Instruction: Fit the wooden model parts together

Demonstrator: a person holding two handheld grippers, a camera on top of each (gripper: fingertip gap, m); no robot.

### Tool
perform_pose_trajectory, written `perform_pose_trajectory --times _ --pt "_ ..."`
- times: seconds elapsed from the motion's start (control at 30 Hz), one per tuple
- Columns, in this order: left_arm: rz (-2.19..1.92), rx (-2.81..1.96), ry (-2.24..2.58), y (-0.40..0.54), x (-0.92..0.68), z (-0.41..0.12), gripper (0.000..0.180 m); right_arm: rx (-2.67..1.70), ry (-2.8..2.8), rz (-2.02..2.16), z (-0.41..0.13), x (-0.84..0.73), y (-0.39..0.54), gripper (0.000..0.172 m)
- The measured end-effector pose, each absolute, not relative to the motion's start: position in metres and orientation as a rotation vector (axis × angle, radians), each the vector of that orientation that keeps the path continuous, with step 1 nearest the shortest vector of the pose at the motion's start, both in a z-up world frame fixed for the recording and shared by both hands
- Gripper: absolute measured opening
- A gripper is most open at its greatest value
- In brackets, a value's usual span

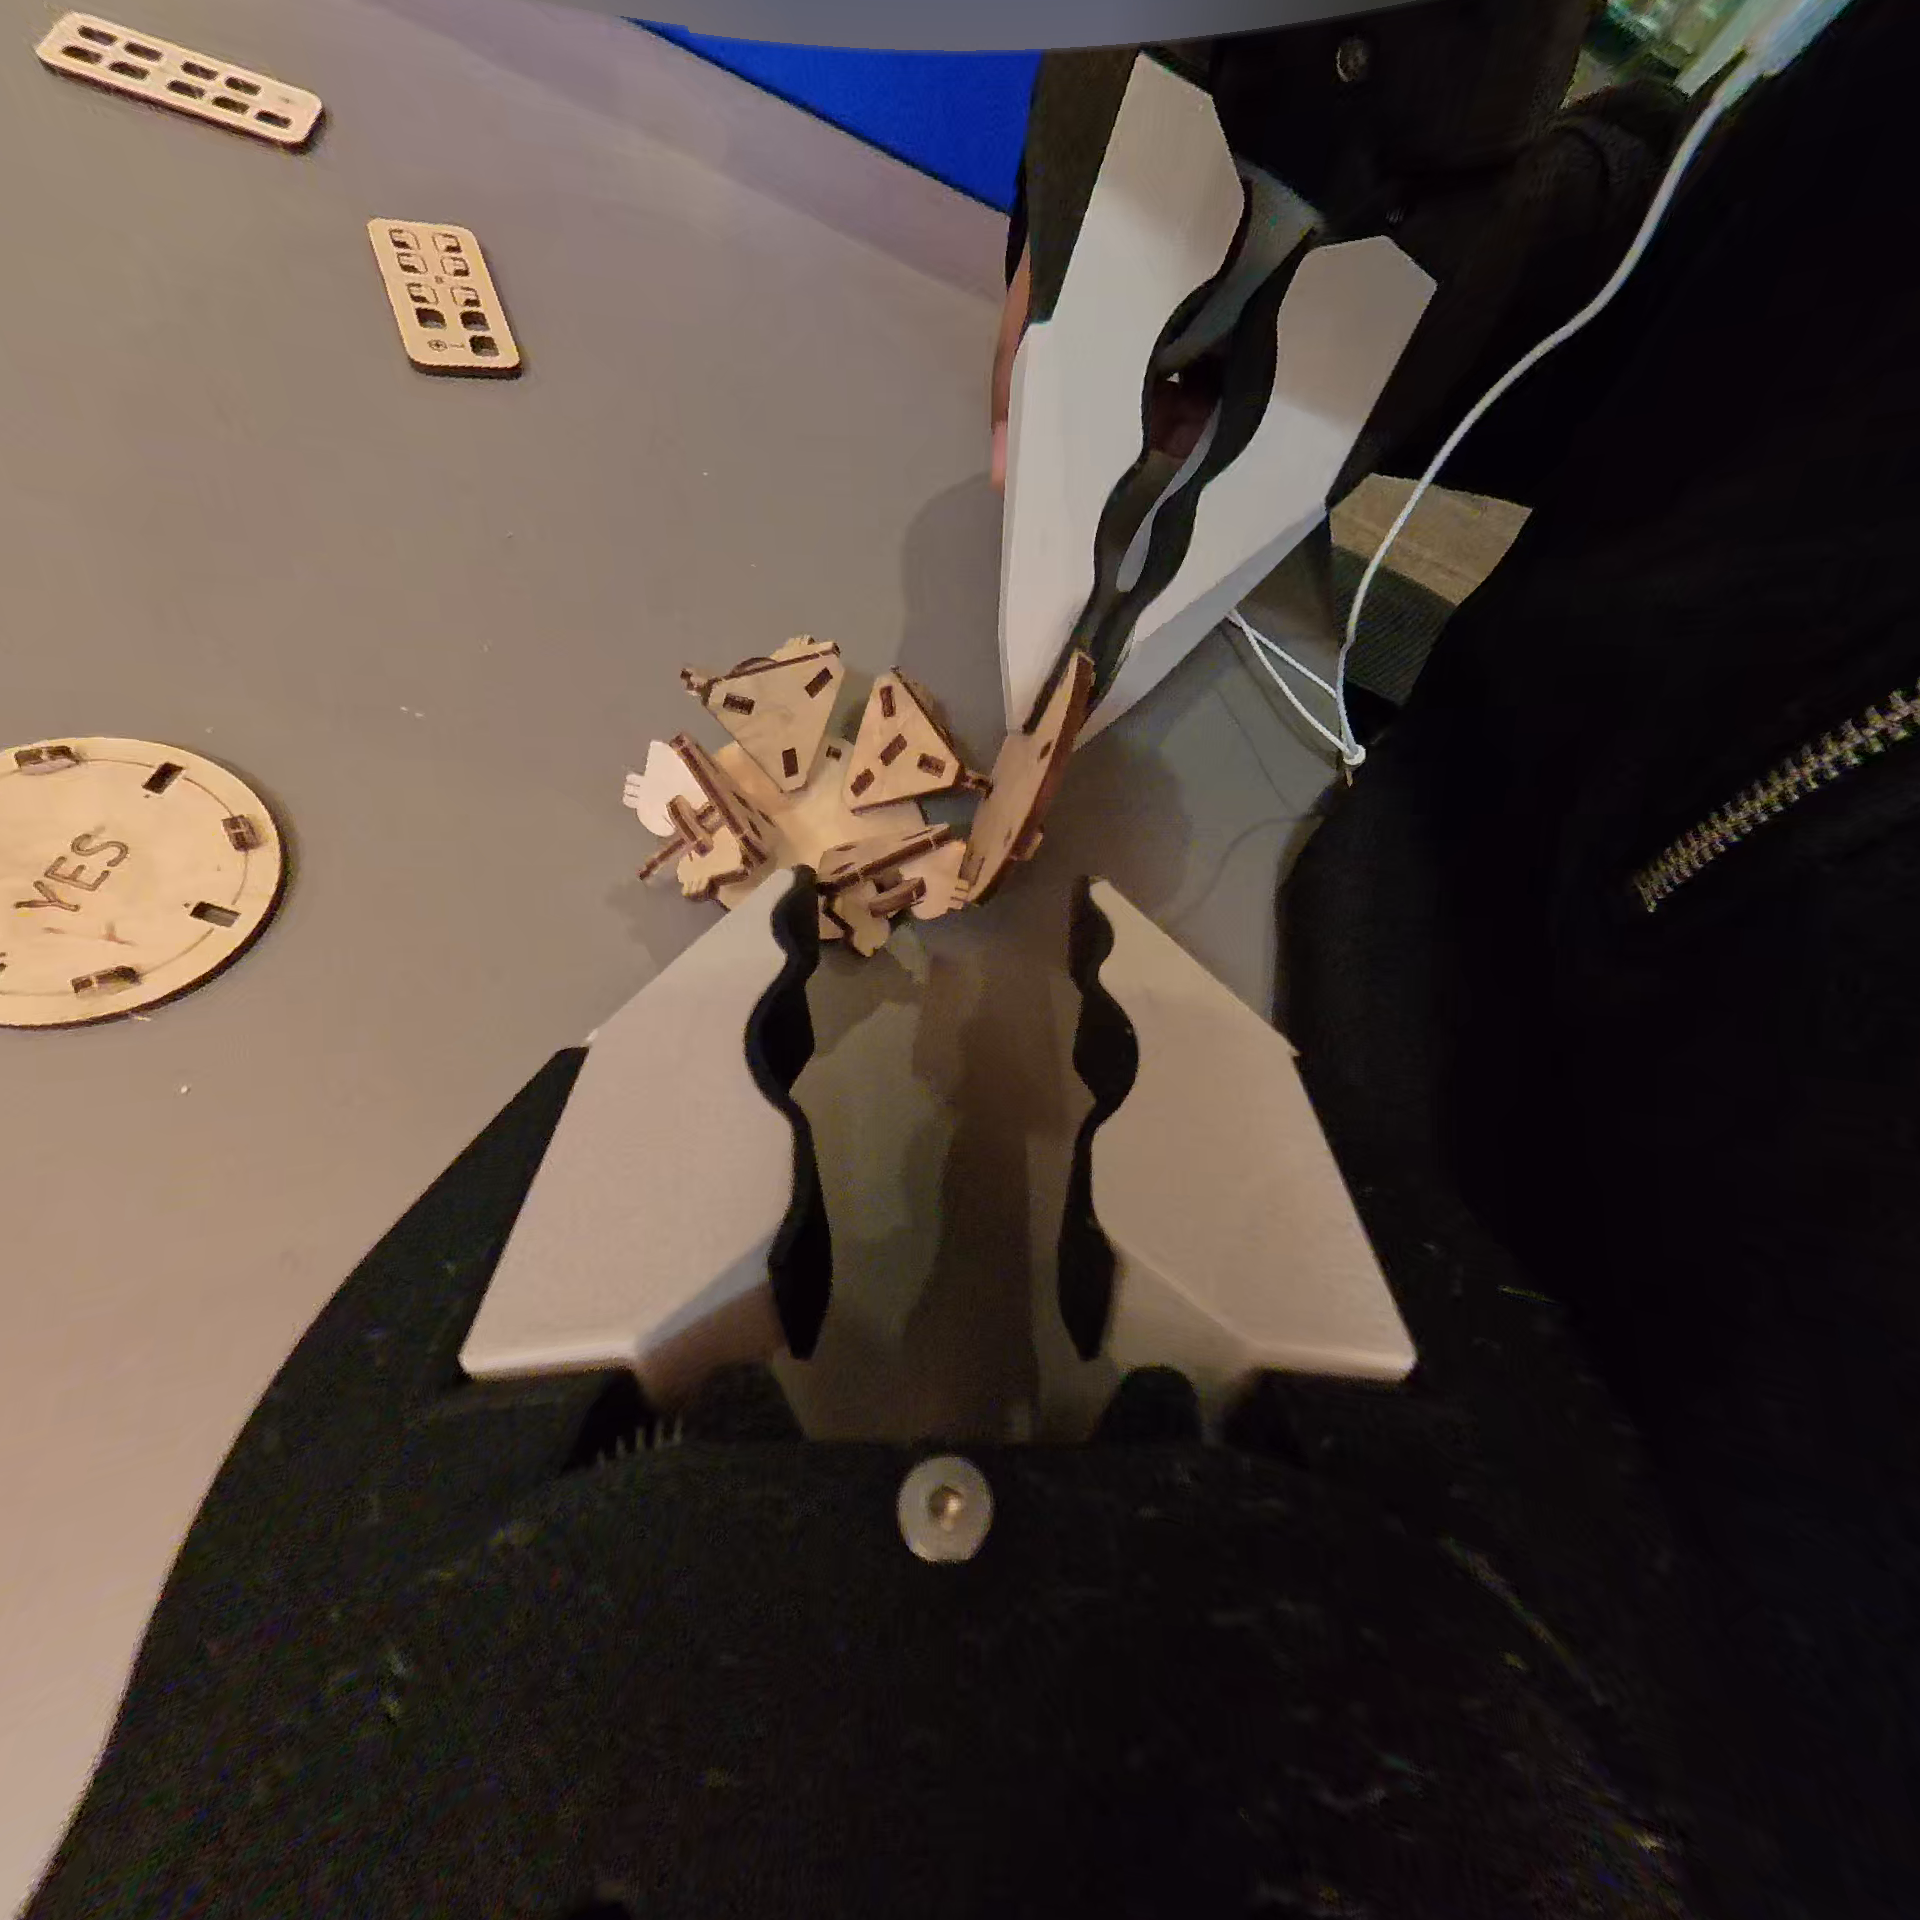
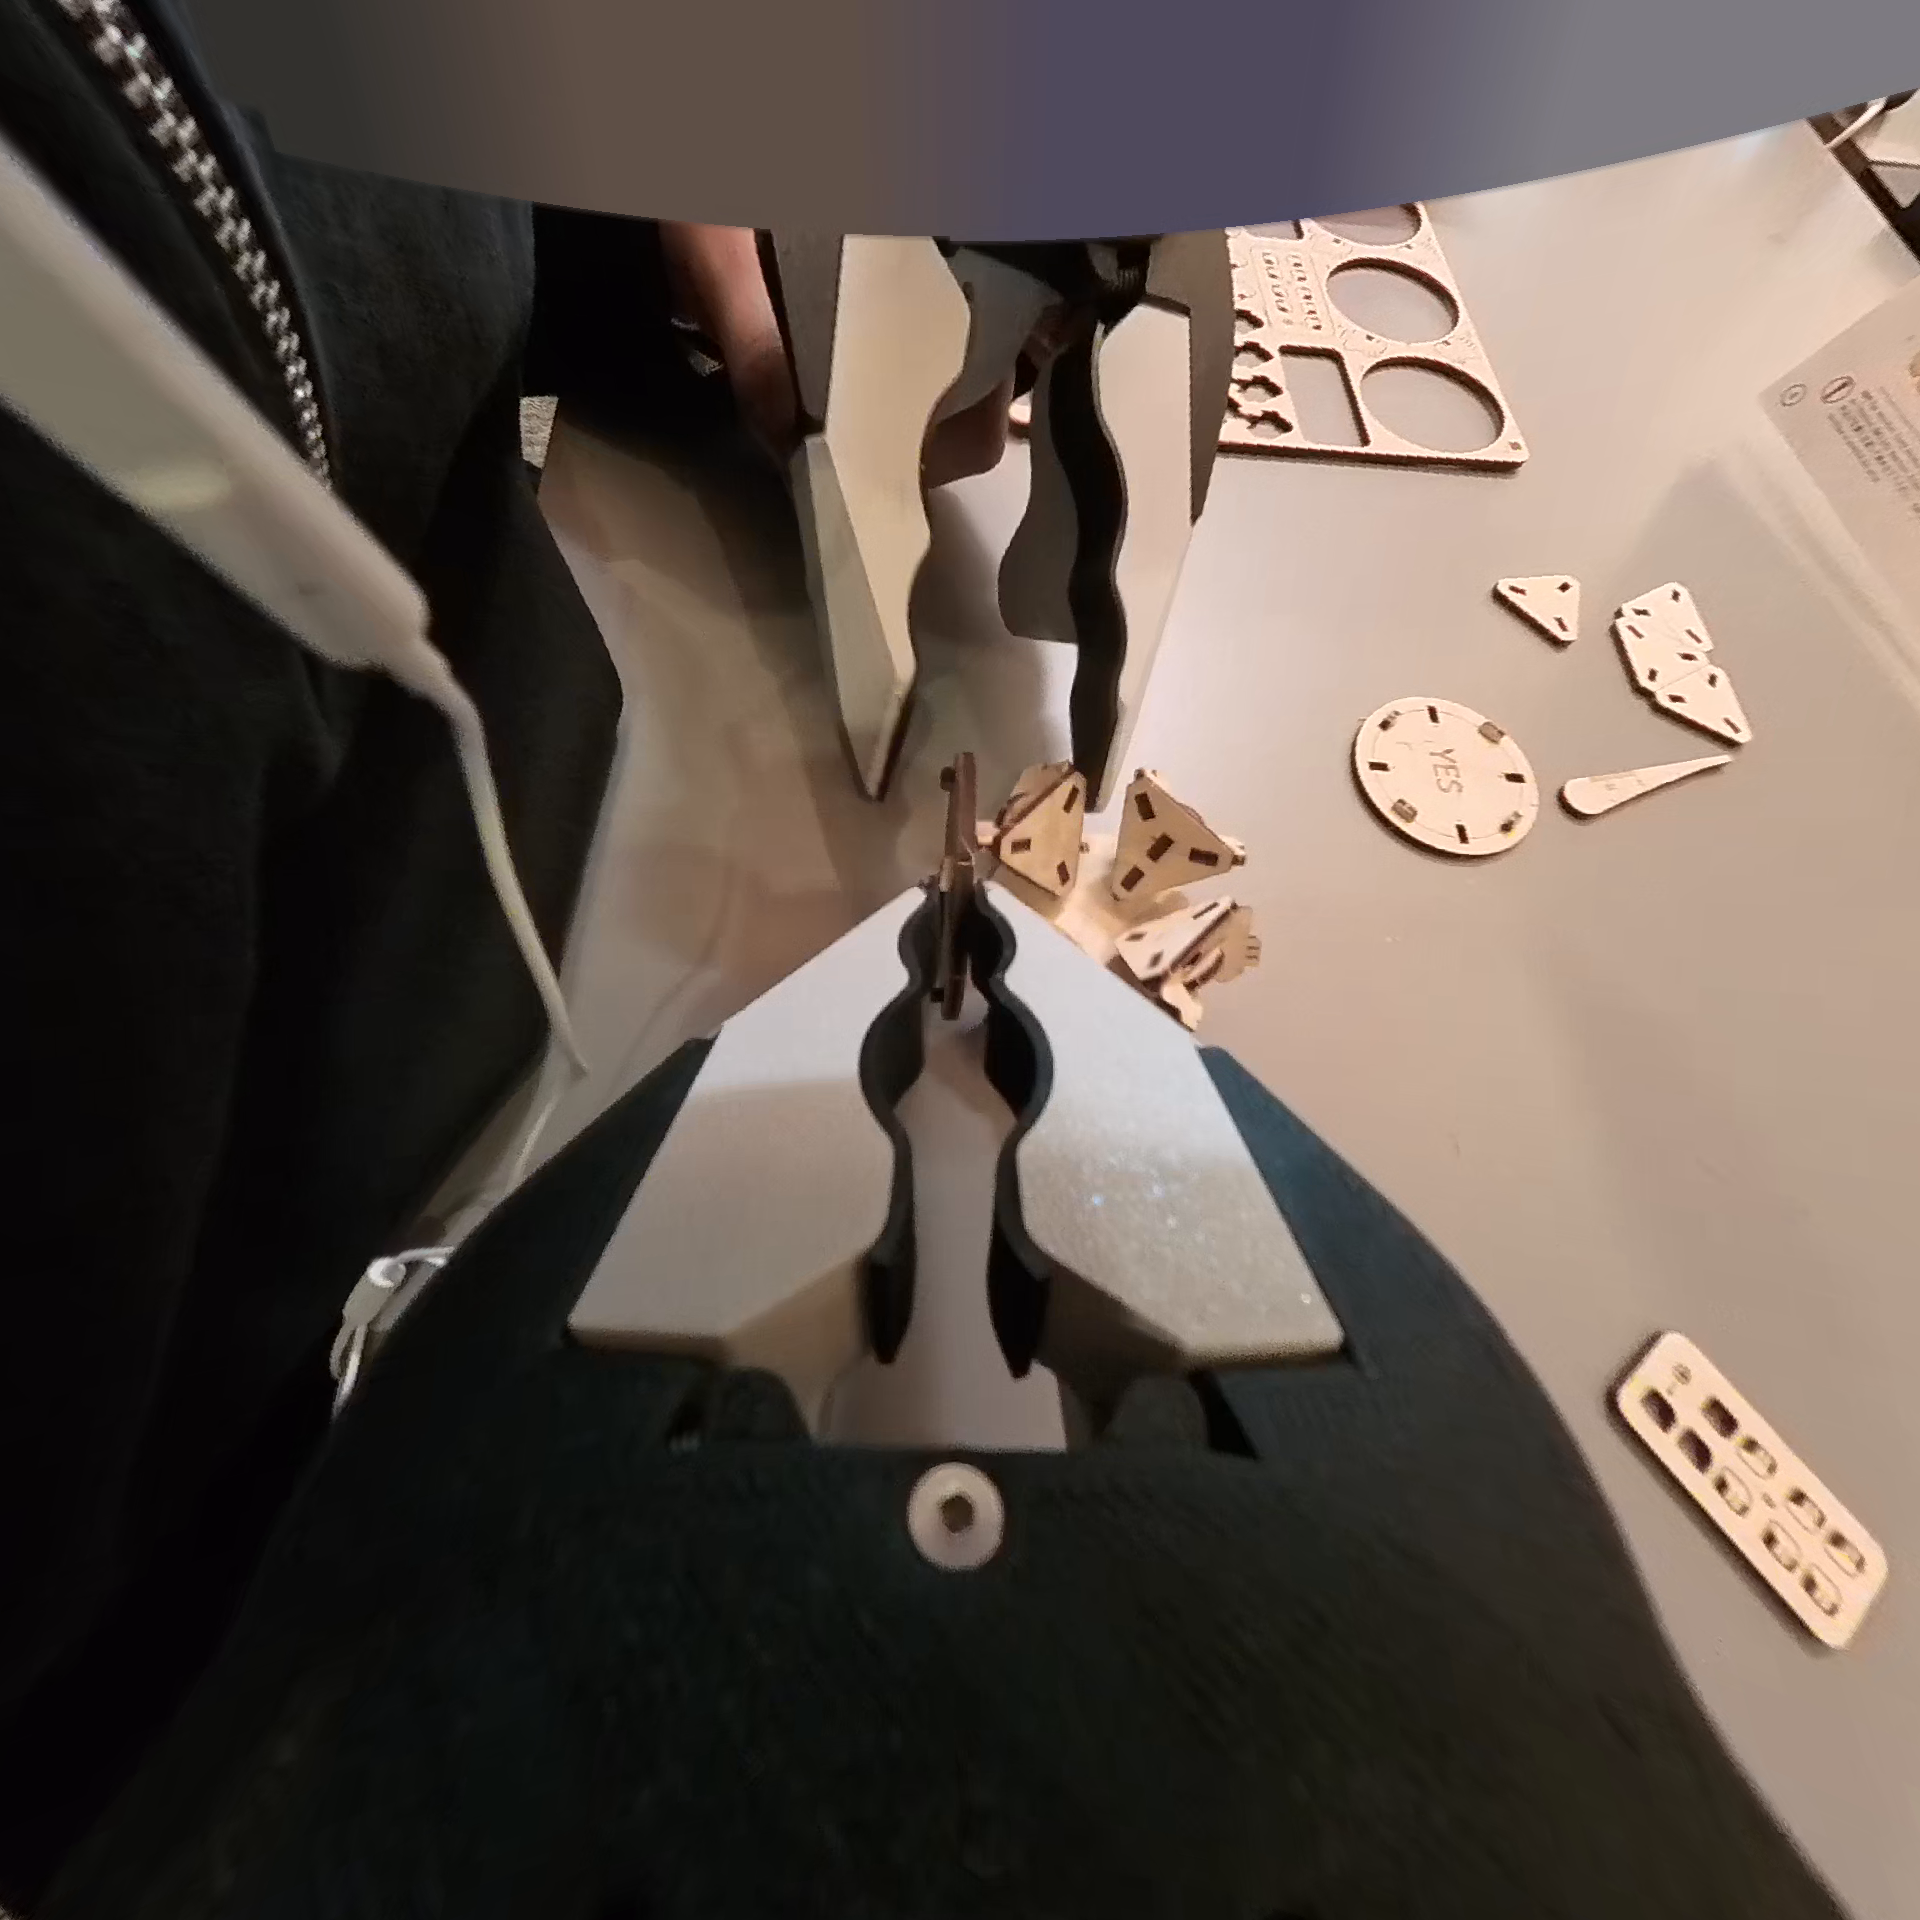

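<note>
A partly built wooden assembly (image 1: 800,800) of slotted triangles stands on the grey table (image 1: 416,582). My right gripper (image 2: 951,914) is shut on a flat wooden piece (image 2: 958,831), seen edge-on. In the left wrist view the right gripper (image 1: 1081,665) comes down from above and holds this piece (image 1: 1023,800) tilted against the assembly's right side. My left gripper (image 1: 940,894) is open with nothing between its pads. Its left fingertip (image 1: 798,896) is right at the assembly's near edge. In the right wrist view the left gripper (image 2: 987,769) stands over the assembly (image 2: 1132,873).
A round wooden disc (image 1: 125,883) (image 2: 1444,774), a slotted rectangular piece (image 1: 442,296) (image 2: 1751,1507) and a long slotted strip (image 1: 177,78) lie on the table. Loose triangles (image 2: 1683,665), a pointer piece (image 2: 1642,784) and a cut-out sheet (image 2: 1371,343) lie farther off. A person's black jacket (image 1: 1662,935) is close by. Only a small space, under 4 cm, lies between the two pairs of fingers. The round wooden disc (image 1: 125,883) is about 11 centimetres from my left fingertips. Look for it in the right wrist view (image 2: 1424,770) too.
</note>
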State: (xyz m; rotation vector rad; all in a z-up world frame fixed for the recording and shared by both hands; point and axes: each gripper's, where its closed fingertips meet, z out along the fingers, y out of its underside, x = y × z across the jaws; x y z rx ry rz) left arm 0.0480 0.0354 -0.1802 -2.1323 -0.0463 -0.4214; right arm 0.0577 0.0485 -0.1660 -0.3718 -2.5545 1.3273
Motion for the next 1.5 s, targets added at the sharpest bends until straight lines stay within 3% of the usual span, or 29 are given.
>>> perform_pose_trajectory --times 0.87,1.5 --pt "-0.387 -2.155 -0.081 0.039 0.042 -0.184 0.030 -0.383 -2.571 1.332 -0.169 0.055 0.049 0.002" --pt "-0.325 -2.178 -0.049 0.042 0.039 -0.186 0.045 -0.336 -2.576 1.322 -0.171 0.049 0.051 0.002"
